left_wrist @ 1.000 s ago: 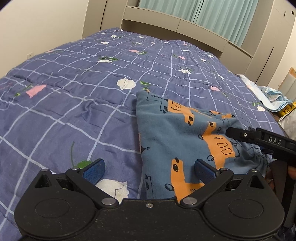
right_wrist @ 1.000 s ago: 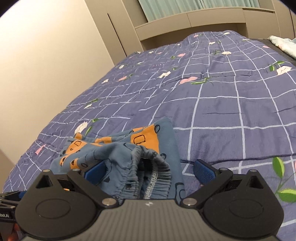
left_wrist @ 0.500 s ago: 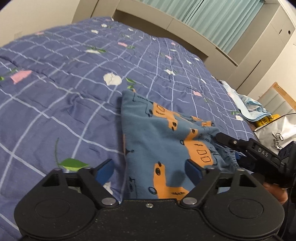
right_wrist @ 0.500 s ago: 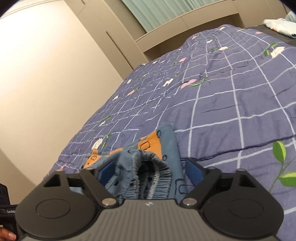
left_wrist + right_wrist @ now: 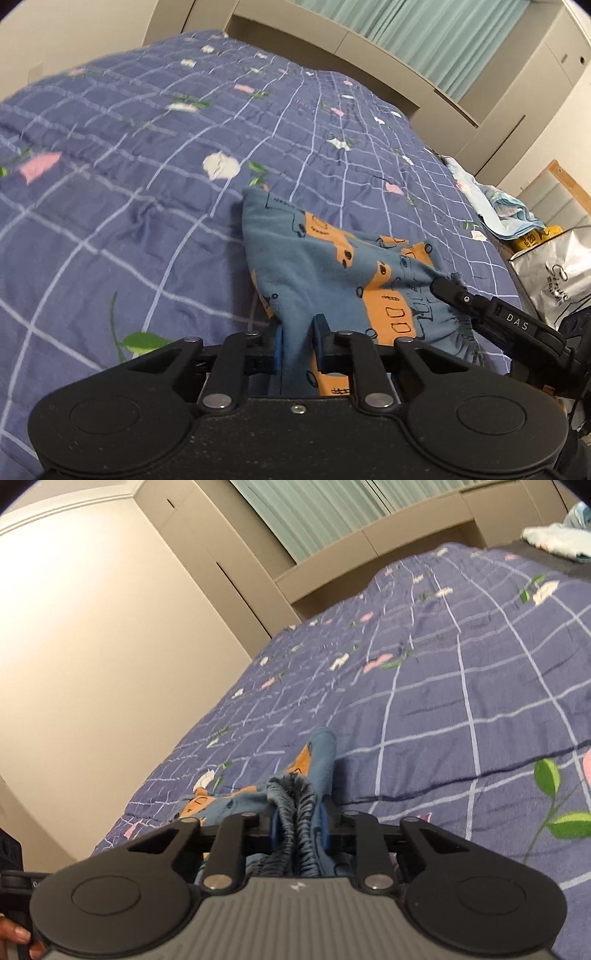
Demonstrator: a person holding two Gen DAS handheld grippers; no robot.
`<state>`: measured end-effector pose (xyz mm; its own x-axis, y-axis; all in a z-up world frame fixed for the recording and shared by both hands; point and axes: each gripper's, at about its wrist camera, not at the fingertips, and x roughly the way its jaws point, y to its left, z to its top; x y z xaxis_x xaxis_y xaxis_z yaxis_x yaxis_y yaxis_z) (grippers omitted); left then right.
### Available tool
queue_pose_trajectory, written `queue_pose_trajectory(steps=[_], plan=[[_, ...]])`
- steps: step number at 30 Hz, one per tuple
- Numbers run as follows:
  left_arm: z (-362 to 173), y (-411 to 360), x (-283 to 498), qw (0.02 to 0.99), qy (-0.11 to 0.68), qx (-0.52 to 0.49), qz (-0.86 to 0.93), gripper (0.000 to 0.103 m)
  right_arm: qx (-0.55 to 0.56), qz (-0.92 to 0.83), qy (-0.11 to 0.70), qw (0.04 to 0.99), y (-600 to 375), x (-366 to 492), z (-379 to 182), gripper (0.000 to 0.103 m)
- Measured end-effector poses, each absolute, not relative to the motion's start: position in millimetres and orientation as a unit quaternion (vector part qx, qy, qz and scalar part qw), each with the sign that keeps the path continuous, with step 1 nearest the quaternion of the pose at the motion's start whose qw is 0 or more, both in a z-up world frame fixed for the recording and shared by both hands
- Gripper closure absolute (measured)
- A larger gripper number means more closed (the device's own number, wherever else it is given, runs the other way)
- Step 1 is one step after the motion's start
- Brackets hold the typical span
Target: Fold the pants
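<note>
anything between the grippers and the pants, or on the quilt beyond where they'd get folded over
Nothing visible. The left gripper and right gripper have just closed on the pants, fabric pinched between the pads of each. The quilt beyond the pants shows only its own print.

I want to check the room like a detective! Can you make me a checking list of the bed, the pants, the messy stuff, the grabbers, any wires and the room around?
Surface: blue checked quilt with flower prints, wrinkled, covering the bed.
Job's things: blue pants with orange patches, bunched on the quilt; gathered waistband at the right side.
Clutter: light blue cloth pile and a silver bag past the bed's edge.
Grippers: left gripper and right gripper have just been closing, each pinching pants fabric.
Cables: nothing seen.
Surroundings: green curtains, beige headboard shelf, beige wall cupboards.
</note>
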<state>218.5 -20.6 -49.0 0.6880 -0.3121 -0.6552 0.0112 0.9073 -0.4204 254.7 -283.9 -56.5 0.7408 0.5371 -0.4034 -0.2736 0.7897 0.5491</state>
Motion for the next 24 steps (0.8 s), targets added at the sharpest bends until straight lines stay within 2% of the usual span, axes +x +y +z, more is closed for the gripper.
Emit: queue_pose_trajectory(steps=[9,16,24], plan=[[-15.3,-49.2,240.3,0.919,0.35,-0.142,-0.114,0.087,0.256,0.203,0.207,0.922,-301.5,235.2,-45.1,0.085],[-3.0,-93.5,275.7,0.925,0.327,-0.11,-0.159,0.087,0.266,0.117,0.147,0.945,-328.5,223.9,-38.9,0.085],[-22.4,-120.1,296.8,0.916,0.348,-0.098,-0.173,0.087,0.274,0.061,0.16,0.946,-345.0,233.1,-46.1,0.084]])
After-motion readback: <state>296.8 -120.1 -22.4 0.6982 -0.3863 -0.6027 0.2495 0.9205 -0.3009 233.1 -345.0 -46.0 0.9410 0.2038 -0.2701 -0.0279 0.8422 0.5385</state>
